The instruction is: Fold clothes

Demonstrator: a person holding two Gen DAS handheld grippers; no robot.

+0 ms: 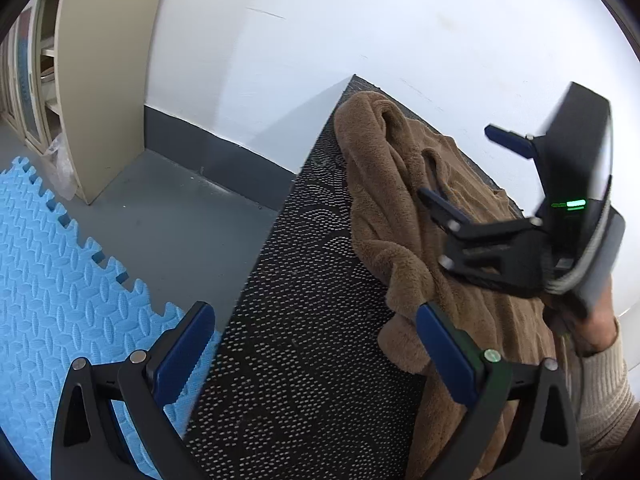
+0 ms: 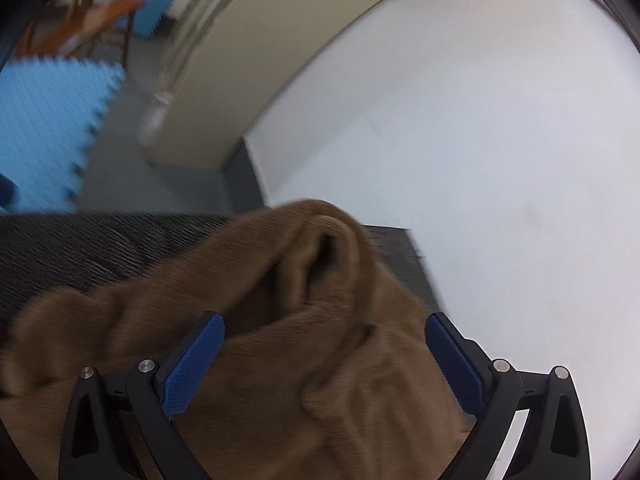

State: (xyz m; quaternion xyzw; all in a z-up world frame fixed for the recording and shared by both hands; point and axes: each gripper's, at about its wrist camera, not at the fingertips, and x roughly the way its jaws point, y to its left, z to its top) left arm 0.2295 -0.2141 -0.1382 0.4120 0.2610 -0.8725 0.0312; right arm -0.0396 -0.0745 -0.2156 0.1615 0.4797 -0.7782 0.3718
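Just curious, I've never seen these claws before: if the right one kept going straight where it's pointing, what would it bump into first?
Most likely the brown fleece garment bunched between and ahead of the open right gripper. Blur makes depth uncertain.

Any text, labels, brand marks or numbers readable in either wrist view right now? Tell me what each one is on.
None readable in either view.
Right gripper: its body shows only lit green bars, no letters or digits.
Brown fleece garment: no tag or label visible.
Dark dotted table mat: a pattern only, no writing.
Right wrist view is motion-blurred; nothing there resembles text.
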